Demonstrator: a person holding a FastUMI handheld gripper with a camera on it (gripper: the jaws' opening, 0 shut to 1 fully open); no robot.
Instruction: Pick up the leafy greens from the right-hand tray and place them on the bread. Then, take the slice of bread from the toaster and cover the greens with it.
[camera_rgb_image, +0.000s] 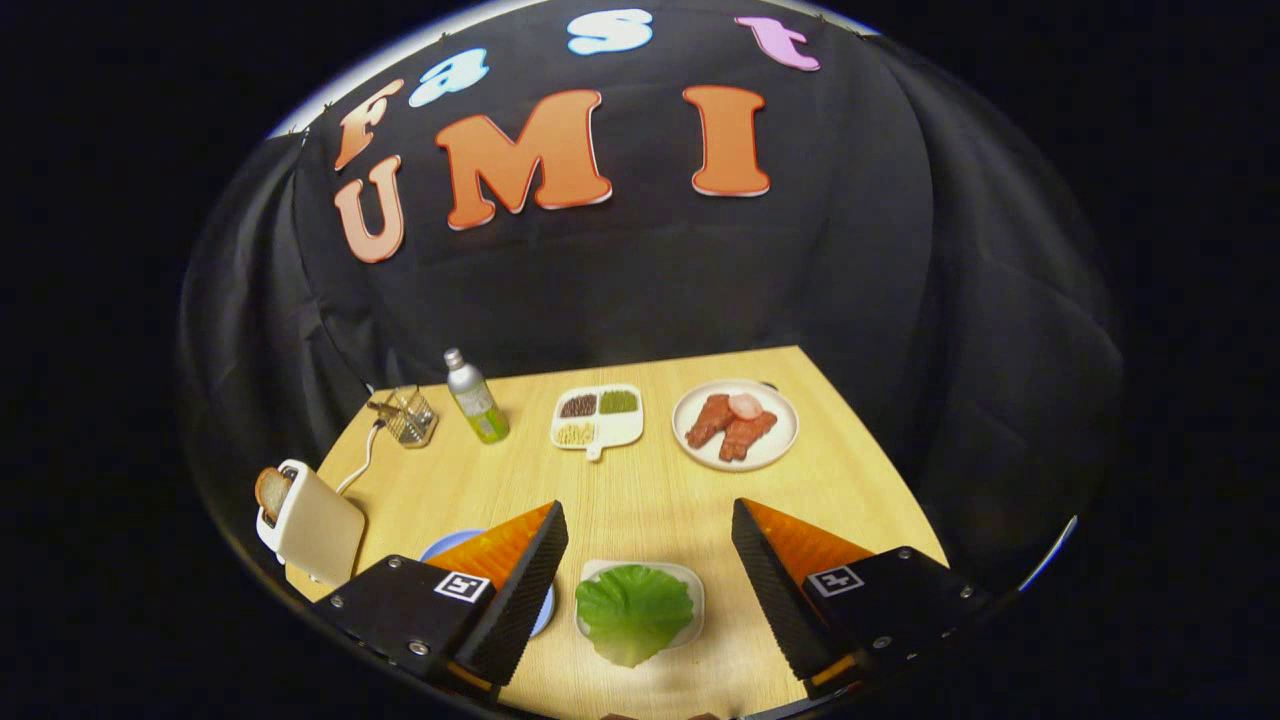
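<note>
A green lettuce leaf (633, 610) lies on a small white tray (694, 585) on the wooden table. It sits between my two fingers, low down near their base. My gripper (650, 522) is open wide and holds nothing, hovering above the leaf. A blue plate (446, 547) lies to the left, mostly hidden behind my left finger (520, 570); what it carries is hidden. Further left stands a cream toaster (318, 528) with a slice of bread (270, 492) sticking out of its slot.
Beyond the fingers are a white divided dish (630, 428) of seeds, a round plate (775, 440) with meat pieces, a metal bottle (476, 398) and a wire holder (408, 414). The toaster's cable (362, 462) runs across the table's left side. The table ends near the black cloth.
</note>
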